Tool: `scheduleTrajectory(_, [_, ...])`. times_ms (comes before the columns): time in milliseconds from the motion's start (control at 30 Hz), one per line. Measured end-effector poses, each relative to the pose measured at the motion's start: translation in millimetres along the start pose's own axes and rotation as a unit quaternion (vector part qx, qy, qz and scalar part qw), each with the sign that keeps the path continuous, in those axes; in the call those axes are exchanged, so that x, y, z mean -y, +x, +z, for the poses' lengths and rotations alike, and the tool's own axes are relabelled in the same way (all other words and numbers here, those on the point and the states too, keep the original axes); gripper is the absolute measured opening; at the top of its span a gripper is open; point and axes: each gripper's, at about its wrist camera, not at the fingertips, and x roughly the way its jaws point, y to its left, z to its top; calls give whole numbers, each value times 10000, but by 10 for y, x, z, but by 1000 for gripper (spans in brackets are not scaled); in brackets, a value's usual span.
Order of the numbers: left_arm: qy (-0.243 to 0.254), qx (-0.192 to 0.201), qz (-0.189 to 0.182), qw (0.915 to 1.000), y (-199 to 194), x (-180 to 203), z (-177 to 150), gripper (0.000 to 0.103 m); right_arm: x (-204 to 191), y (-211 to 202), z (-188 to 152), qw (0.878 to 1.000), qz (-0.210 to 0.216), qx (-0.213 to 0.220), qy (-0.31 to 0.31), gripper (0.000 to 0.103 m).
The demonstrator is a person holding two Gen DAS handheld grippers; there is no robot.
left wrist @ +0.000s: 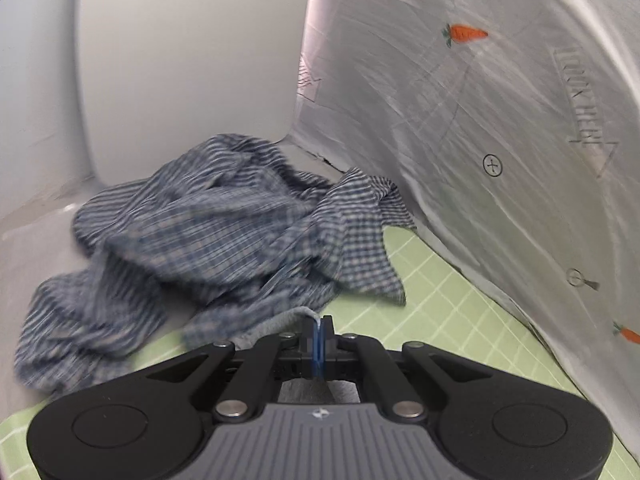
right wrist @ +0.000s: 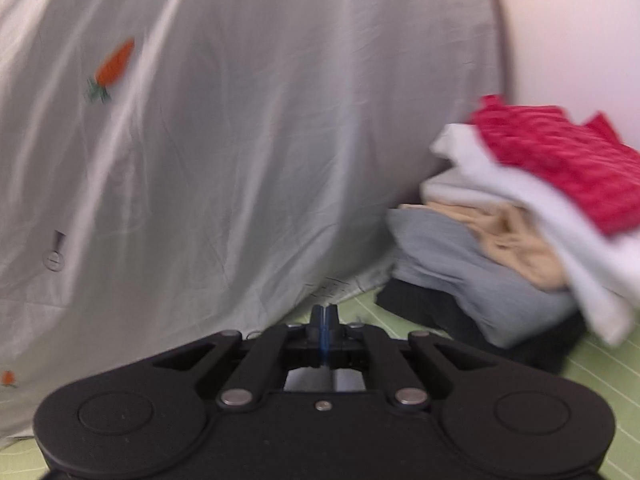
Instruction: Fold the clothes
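Observation:
My left gripper (left wrist: 319, 320) is shut, with a grey garment's (left wrist: 276, 324) edge pinched at its tips. More of that grey cloth shows under the jaws. Beyond it a crumpled blue plaid shirt (left wrist: 220, 232) lies on the bed. My right gripper (right wrist: 325, 312) is shut too. Pale grey cloth (right wrist: 320, 380) shows through the gap beneath its fingers, so it seems to hold the same garment. To its right is a stack of clothes (right wrist: 520, 232), with a red piece (right wrist: 560, 160) on top, then white, beige, grey and black.
A white sheet printed with carrots (left wrist: 480, 120) hangs like a wall along the right in the left wrist view, and the sheet (right wrist: 240, 140) fills the right wrist view ahead. The green checked bed cover (left wrist: 440, 300) lies below. A pale wall (left wrist: 180, 60) stands behind.

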Motion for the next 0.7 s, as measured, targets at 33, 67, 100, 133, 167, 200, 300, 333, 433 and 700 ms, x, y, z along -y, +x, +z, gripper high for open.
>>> scheduleTrajectory(33, [-155,-16,59,9999,123,37,2,1,-66,161,-1,9999,-23,-67,-113,0])
scheduleTrajectory(67, [-324,-151,54,9993,246,52,2,1,-128,306,-15,9996,-47,-144,-223,0])
scheduleTrajectory(100, [-493,-296,44,9983,368,66,1,6,-178,431,-41,9991,-67,-278,-312,0])
scheduleTrajectory(133, [-471,-317,126,9983,406,97,-30,7,-221,546,-72,9982,-91,-450,-385,2])
scheduleTrajectory(167, [-434,-329,214,9983,437,130,-63,11,-254,626,-113,9973,-119,-601,-417,4])
scheduleTrajectory(200, [-397,-341,303,9982,468,163,-96,20,-267,655,-168,9966,-118,-706,-415,12])
scheduleTrajectory(300, [145,-324,337,9988,383,299,-281,55,-238,570,-412,9942,-46,-925,-550,63])
scheduleTrajectory(333, [336,-344,363,9982,346,338,-344,67,-222,518,-515,9925,-47,-1019,-672,67])
scheduleTrajectory(433, [849,-399,516,9942,200,439,-551,75,-165,338,-804,9859,-103,-1333,-1010,84])
scheduleTrajectory(700, [1911,-721,-103,9789,-182,802,-1191,86,15,-270,-1424,9757,-84,-1758,-1307,89])
